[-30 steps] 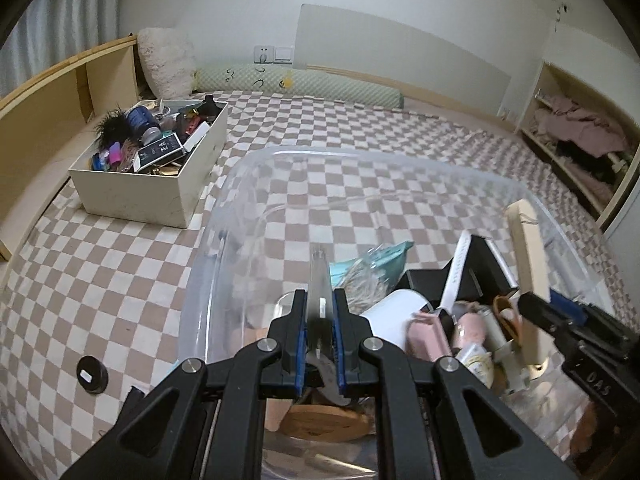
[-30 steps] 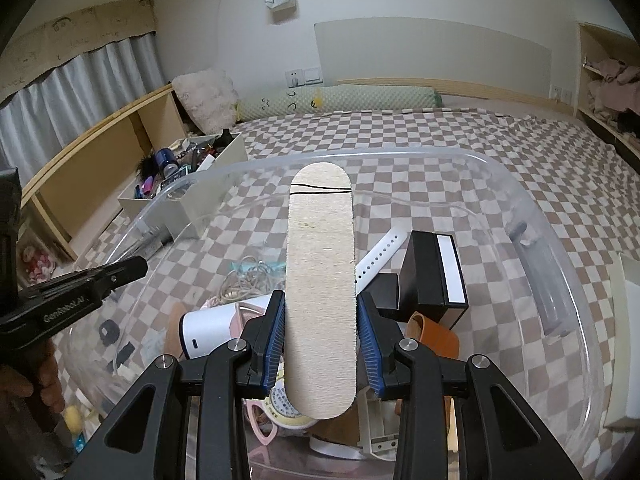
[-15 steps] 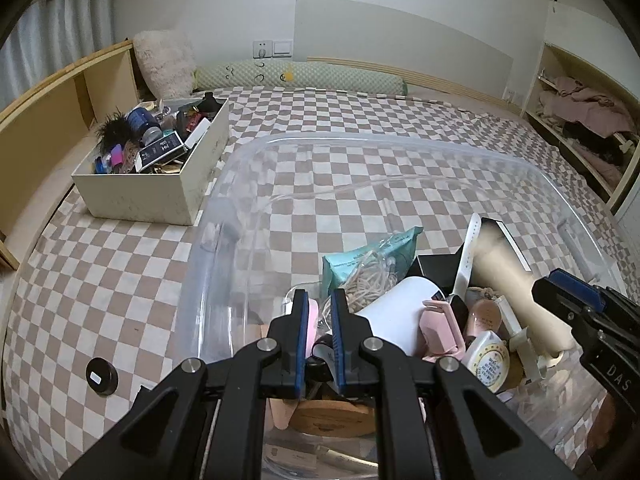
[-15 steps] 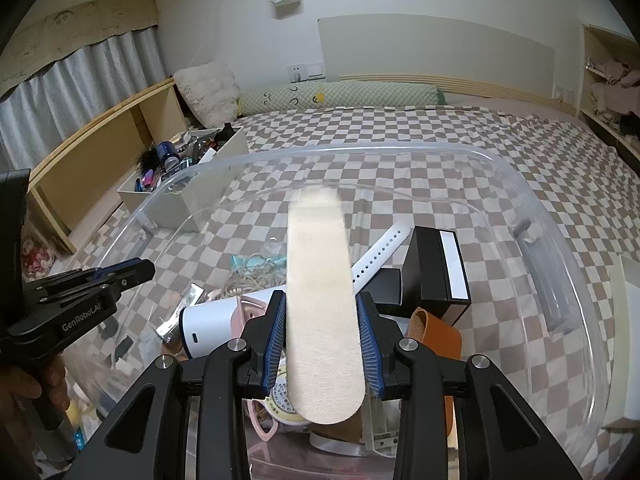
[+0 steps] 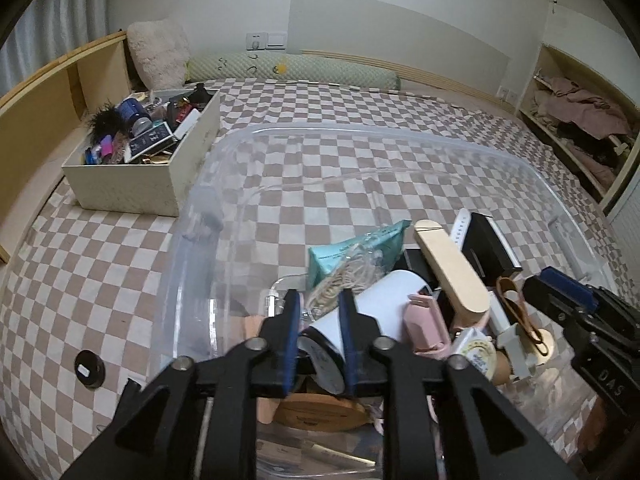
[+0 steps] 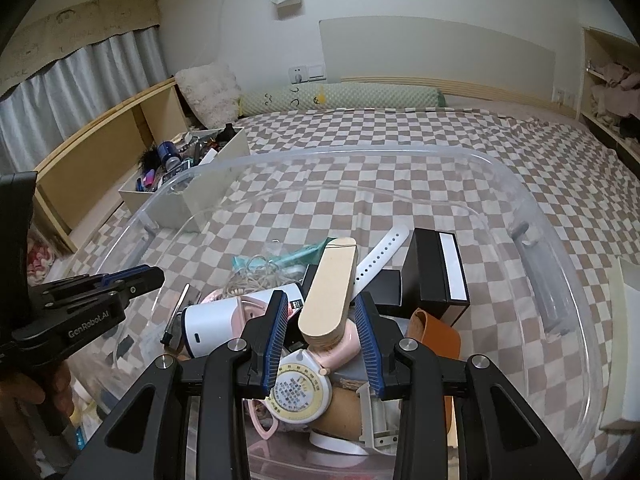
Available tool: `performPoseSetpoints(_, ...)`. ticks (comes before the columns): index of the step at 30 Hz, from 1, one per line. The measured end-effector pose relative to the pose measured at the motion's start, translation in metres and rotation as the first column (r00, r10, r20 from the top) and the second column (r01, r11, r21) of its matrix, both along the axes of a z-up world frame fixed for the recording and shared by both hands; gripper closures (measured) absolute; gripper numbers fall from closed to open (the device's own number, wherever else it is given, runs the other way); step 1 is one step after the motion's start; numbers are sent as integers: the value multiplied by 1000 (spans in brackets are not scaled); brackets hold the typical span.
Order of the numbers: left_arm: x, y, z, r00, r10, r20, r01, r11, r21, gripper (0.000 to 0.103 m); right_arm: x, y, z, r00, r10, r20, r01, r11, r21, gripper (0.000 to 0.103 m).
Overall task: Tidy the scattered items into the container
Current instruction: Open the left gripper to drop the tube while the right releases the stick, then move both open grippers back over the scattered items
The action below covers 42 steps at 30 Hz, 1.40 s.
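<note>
A clear plastic tub (image 5: 400, 136) (image 6: 400, 156) on the checkered bed holds several small items. A flat wooden stick (image 6: 330, 288) (image 5: 452, 268) lies on the pile, over a pink item and a white cylinder device (image 5: 376, 300) (image 6: 216, 320). My right gripper (image 6: 322, 312) is open just above the stick's near end, and empty. My left gripper (image 5: 319, 312) is open and empty above the tub's near left part. A small metal piece (image 6: 176, 312) lies in the tub near the left gripper.
A cream box (image 5: 132, 184) full of cosmetics stands on the bed to the left of the tub. A small black disc (image 5: 90, 368) lies on the bed outside the tub. A black box (image 6: 440, 272) and a white watch strap (image 6: 380, 256) lie in the tub.
My right gripper has opened and let the wooden stick drop onto the pile. My left gripper has opened and let go of the thin metal piece it held.
</note>
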<state>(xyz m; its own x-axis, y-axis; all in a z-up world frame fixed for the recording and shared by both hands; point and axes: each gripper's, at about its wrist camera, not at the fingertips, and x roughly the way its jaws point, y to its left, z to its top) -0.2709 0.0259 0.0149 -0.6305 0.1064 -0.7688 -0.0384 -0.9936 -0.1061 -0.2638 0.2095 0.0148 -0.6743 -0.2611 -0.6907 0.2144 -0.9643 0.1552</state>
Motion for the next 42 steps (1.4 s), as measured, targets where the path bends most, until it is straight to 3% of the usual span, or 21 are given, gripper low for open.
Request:
performPoseSetpoints(6,3,10,5,1000,-22,-19,22,1000,-17,49,-2,3,-1,1000,-17,16,17,1000,-10,67)
performPoseSetpoints(8,5,12,7,999,-28,-25,27,999,-26,49,-2,6,-1,999,-34,10,34,999,-7,42)
performPoseSetpoints(9,5,13,7,999,-30,-28,29,999,-29,48,-1,7,1,999,-47,0,47,999,-1,22)
performPoseSetpoints(16,12,15,14,998,-28,-53,26,999,-43,37,8,15,15,995,-82,-52,84,996,27,20)
performPoseSetpoints(17,13,15,15,998,-28,-59,26,999,-48,31,9,16,17,994,-87,-60,89,996,28,20)
performPoseSetpoints(20,18,16,19,996,-30,-80,27,999,-33,11,14,20,20,992,-92,-85,95,995,28,2)
performPoseSetpoints(22,20,16,21,996,-38,-86,36,999,-21,2,17,20,22,991,-91,-102,95,995,34,0)
performPoseSetpoints(27,28,22,27,993,-62,-103,58,997,-48,0,25,22,23,989,-83,-126,88,996,29,0)
performPoseSetpoints(33,43,30,33,988,-66,-139,46,989,-141,0,38,28,31,978,-101,-183,109,993,33,0)
performPoseSetpoints(42,63,22,38,983,-50,-176,28,991,-129,0,57,37,44,966,-128,-225,136,990,22,0)
